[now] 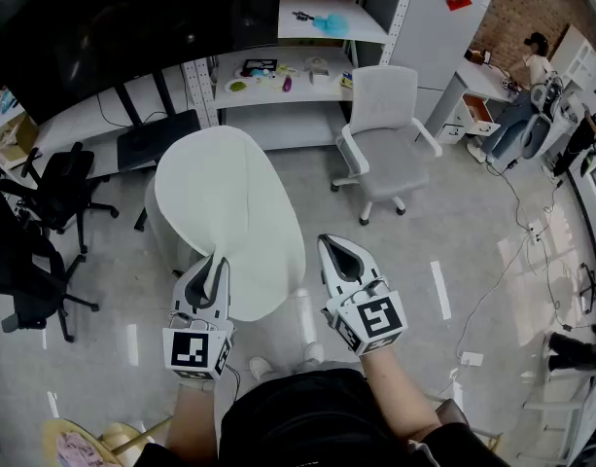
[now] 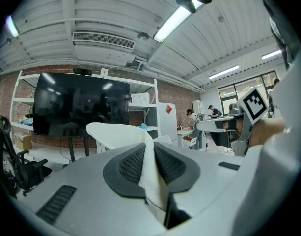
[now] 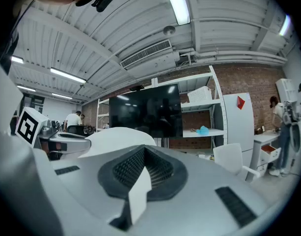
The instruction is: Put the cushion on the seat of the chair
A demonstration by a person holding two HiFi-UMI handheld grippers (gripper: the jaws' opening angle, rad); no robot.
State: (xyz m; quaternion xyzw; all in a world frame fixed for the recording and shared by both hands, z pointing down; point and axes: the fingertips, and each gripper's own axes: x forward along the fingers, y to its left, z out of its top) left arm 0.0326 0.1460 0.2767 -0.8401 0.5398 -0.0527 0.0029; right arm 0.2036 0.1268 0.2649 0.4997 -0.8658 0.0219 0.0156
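**Near:** A person's left gripper [image 1: 210, 278] clamps the near edge of a large white cushion [image 1: 229, 207], the fabric pinched between its dark pads. The right gripper [image 1: 338, 259] rides just beside the cushion with its jaws together and none of the cushion in them. The cushion hangs out in front of the person, over the floor [image 1: 453, 251] and well short of the chair [image 1: 383, 154].

One pinch at one edge carries this broad pad. The likeliest mishap is the fabric sliding out of the left gripper, or the far end sagging and swinging, so that the cushion drops. It also hides the ground just ahead of the person's feet.

**Middle:** The pale grey chair stands on castors, its seat bare and open toward the person. A shove on landing could roll it away. The armrests [image 1: 351, 156] leave a gap that looks tight for the cushion, so an edge may catch and leave it tilted. The floor between looks free of obstacles.

**Far:** Black office chairs [image 1: 59, 188] stand off to the left. Behind the grey chair, a shelf surface [image 1: 278, 84] carries small items beside a dark screen [image 1: 113, 17]. A person [image 1: 533, 66] works at the far right.
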